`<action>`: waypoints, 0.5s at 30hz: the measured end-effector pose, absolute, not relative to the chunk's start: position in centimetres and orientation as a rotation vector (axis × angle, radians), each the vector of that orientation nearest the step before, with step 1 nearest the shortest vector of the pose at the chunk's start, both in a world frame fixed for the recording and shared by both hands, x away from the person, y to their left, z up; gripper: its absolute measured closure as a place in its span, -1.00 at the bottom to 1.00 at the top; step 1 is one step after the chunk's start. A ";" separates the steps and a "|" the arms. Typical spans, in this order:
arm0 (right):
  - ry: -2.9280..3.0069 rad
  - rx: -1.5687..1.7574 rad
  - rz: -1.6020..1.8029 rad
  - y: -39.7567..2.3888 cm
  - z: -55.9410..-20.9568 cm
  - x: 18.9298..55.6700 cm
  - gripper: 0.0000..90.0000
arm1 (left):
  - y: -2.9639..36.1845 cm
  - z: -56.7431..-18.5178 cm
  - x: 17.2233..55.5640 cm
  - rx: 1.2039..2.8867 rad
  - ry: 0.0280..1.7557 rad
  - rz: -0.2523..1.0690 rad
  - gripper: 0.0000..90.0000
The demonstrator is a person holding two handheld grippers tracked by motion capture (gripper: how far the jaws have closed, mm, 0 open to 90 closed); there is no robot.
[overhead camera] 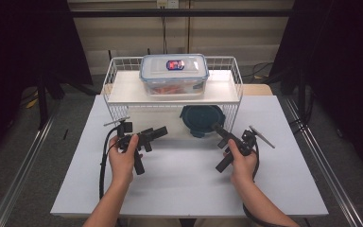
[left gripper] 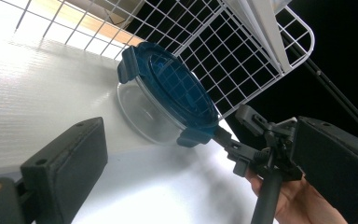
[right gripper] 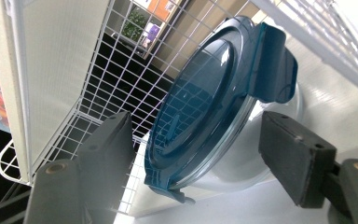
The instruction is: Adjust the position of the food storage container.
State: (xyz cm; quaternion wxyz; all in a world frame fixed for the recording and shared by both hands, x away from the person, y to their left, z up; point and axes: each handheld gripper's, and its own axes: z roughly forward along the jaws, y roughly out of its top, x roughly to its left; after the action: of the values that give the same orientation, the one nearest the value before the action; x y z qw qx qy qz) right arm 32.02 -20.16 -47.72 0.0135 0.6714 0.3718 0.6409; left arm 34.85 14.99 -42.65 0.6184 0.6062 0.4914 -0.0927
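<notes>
A round glass bowl [overhead camera: 202, 120] with a dark blue lid [right gripper: 200, 102] sits on the white table [overhead camera: 184, 184], under the wire rack [overhead camera: 118, 111], a bit right of the middle. The right gripper [overhead camera: 216, 127] reaches for it, jaws apart, one on each side of the rim, not pressing. The left gripper [overhead camera: 163, 131] waits on the left, open wide, holding nothing. A clear box [overhead camera: 174, 74] sits on top of the rack.
</notes>
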 end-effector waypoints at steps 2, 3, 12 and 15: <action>1.154 2.105 2.008 -20.0 -47.8 32.2 -0.37 | 15.0 -42.8 35.0 1.404 1.119 -0.211 -0.92; 1.158 2.113 2.002 -19.7 -47.8 32.3 -0.33 | 14.9 -42.8 34.9 1.401 1.131 -0.216 -0.92; 1.112 2.148 1.963 -19.6 -48.3 32.8 -0.18 | 14.9 -42.8 35.0 1.400 1.132 -0.222 -0.92; 1.087 2.191 1.961 -19.6 -48.4 32.8 -0.14 | 14.9 -42.8 35.0 1.405 1.131 -0.214 -0.92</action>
State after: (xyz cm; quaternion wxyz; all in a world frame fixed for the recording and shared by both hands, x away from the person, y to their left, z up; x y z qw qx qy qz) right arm 32.84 -19.59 -48.40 0.0034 0.6990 0.3467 0.6255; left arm 34.98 14.87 -42.84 0.6152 0.6099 0.4909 -0.0929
